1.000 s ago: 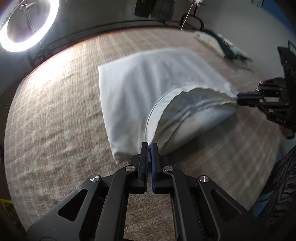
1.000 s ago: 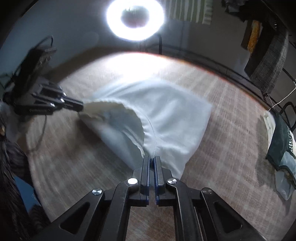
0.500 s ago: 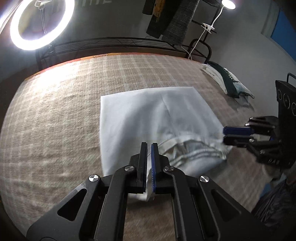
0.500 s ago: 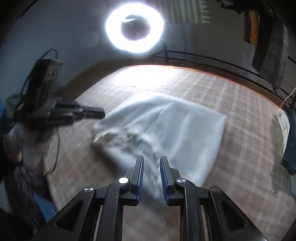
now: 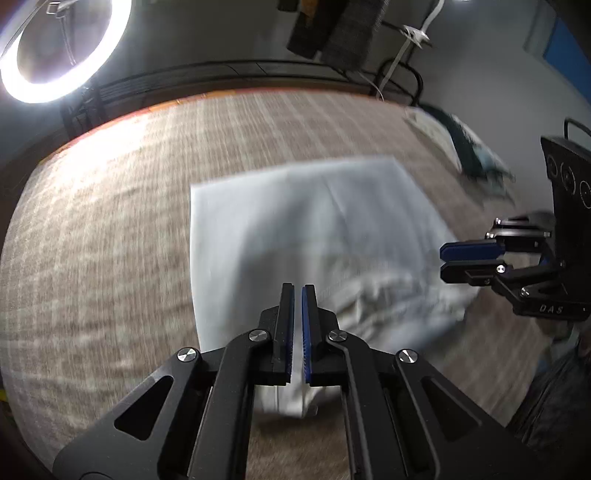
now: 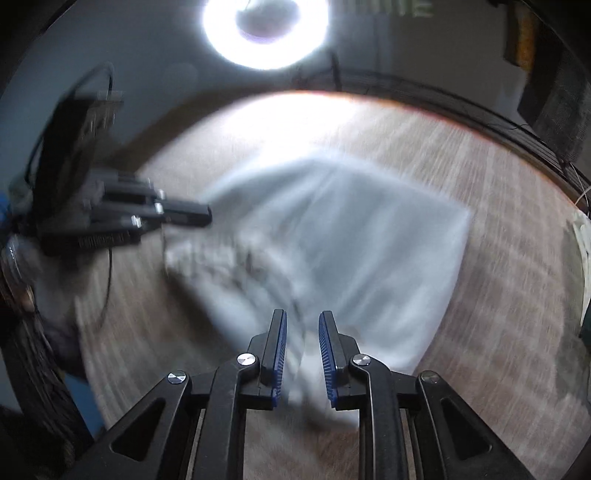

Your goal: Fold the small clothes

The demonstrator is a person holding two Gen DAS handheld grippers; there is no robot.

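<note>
- The white garment [image 5: 317, 229] lies flat on the woven brown-and-tan table cover [image 5: 110, 229], filling the middle of the left wrist view.
- Its far edge, toward 12 o'clock, is straight and smooth; the near part, from 4 to 6 o'clock of the cloth, is rumpled into a gathered, ruffled band.
- The left gripper [image 5: 297, 332] sits at 6 o'clock in its own view. Its blue-padded fingers [image 5: 306, 332] stand almost together with only a thin slit between them, and nothing is caught in that slit; the cloth's near edge lies beneath and behind the tips.
- The right gripper [image 5: 466, 261] comes in at 3 o'clock of the left wrist view, just beside the garment's rumpled right edge; there its two fingers look close to each other, one above the other.
- In its own view the right gripper [image 6: 302, 354] shows its fingers plainly spread, with a clear gap and white cloth visible through it but not pinched.
- From the right wrist view the garment [image 6: 354, 236] spreads from the centre toward 2 o'clock, heavily blurred.
- The left gripper [image 6: 186, 216] shows at 9 o'clock in that view, its tips at the garment's left edge; blur hides whether they touch the cloth.
- A lit ring light [image 5: 48, 48] stands at 11 o'clock beyond the table edge; in the right wrist view the ring light [image 6: 264, 33] glares at 12 o'clock.
- Another folded, dark green and white piece of clothing [image 5: 461, 144] lies at 2 o'clock on the table, well apart from the white one.
</note>
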